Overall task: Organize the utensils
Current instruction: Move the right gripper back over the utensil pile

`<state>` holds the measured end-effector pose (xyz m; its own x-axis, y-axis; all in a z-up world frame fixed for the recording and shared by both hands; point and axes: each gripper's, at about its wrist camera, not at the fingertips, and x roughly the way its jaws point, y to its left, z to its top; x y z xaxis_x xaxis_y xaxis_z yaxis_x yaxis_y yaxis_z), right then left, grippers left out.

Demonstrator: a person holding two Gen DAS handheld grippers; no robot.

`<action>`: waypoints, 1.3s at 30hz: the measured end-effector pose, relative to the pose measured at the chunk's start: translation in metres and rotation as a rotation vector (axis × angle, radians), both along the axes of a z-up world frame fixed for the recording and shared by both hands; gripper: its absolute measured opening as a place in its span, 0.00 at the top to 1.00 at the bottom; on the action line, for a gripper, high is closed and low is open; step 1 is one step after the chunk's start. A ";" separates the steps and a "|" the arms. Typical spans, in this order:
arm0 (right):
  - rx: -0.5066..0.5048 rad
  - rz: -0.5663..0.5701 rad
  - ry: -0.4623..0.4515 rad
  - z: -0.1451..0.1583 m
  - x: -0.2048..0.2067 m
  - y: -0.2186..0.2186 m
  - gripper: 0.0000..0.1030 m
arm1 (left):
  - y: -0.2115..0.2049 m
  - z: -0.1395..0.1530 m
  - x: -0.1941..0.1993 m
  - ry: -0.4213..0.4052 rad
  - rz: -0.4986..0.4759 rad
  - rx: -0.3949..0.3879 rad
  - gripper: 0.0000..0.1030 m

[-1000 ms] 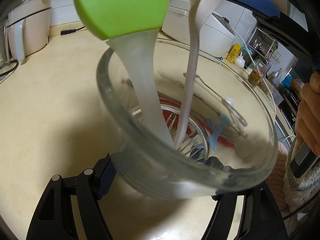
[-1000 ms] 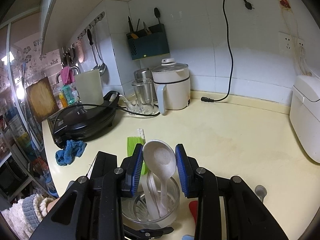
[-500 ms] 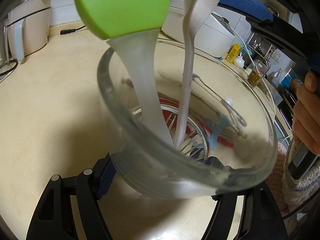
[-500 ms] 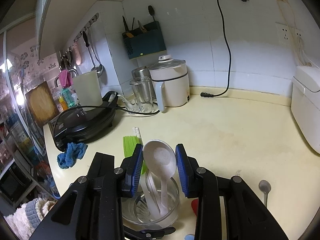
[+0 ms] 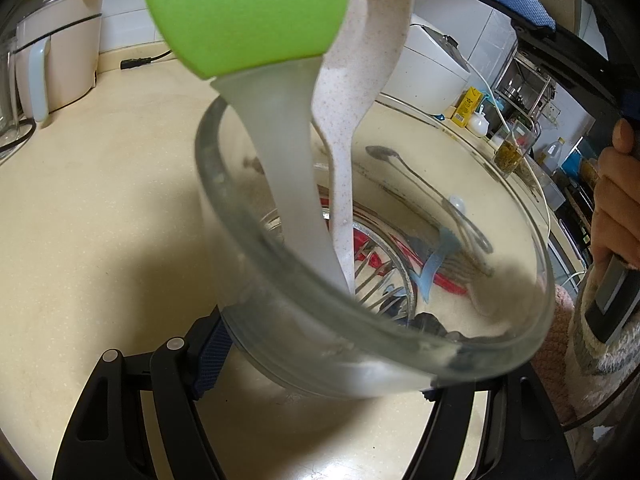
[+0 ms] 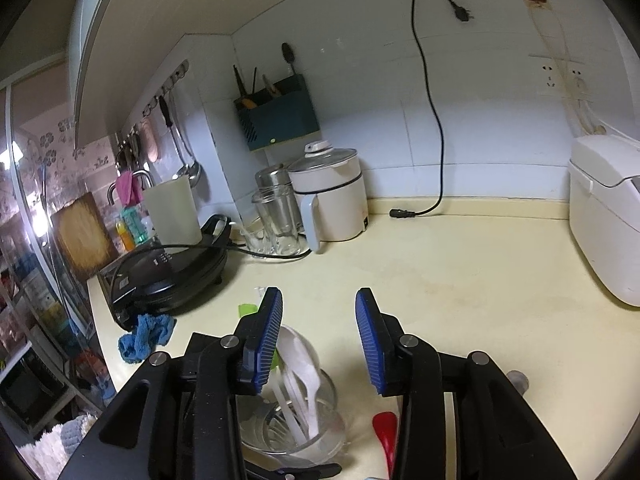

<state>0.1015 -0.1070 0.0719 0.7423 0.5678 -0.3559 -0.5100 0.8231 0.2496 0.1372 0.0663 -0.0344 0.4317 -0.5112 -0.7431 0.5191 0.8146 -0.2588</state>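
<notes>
My left gripper [image 5: 320,364] is shut on a clear glass jar [image 5: 400,344] standing on the cream counter. In the jar stand a green-headed brush [image 5: 248,12] with a translucent handle and a white speckled spoon [image 5: 360,92]. My right gripper [image 6: 318,336] is open and empty above the jar [image 6: 292,432], where the white spoon [image 6: 300,360] leans. Through the glass I see a red utensil [image 5: 448,280], a blue one [image 5: 434,260] and a metal spoon [image 5: 404,168] lying on the counter. The red utensil [image 6: 386,436] also shows in the right wrist view.
A white kettle [image 6: 332,196], glass cups [image 6: 276,220], a black griddle [image 6: 168,276] and a blue cloth [image 6: 144,336] stand at the back left. A white rice cooker [image 6: 608,216] is at the right. A power cord [image 6: 432,120] hangs down the wall.
My right gripper let go of the white spoon, opened and rose. The spoon now leans in the jar beside the brush. The left gripper has not moved.
</notes>
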 end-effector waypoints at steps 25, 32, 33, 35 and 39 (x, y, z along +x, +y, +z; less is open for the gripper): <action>-0.067 -0.424 0.263 -0.057 0.025 -0.121 0.63 | 0.000 0.002 -0.002 0.000 0.000 -0.001 0.26; 0.073 -0.533 0.561 -0.117 0.047 -0.189 0.63 | 0.000 0.003 -0.003 0.000 0.001 -0.001 0.26; 0.089 -0.538 0.572 -0.120 0.048 -0.195 0.63 | 0.000 0.003 -0.003 0.000 0.001 0.000 0.26; 0.095 -0.543 0.587 -0.123 0.048 -0.198 0.63 | -0.001 0.003 -0.002 -0.001 0.001 0.001 0.26; 0.113 -0.516 0.620 -0.132 0.048 -0.196 0.63 | -0.006 0.003 -0.005 -0.006 0.002 0.014 0.26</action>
<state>0.1500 -0.3035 -0.0600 0.6072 0.2653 -0.7489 0.1849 0.8695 0.4579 0.1327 0.0600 -0.0311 0.4368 -0.5004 -0.7475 0.5191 0.8189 -0.2448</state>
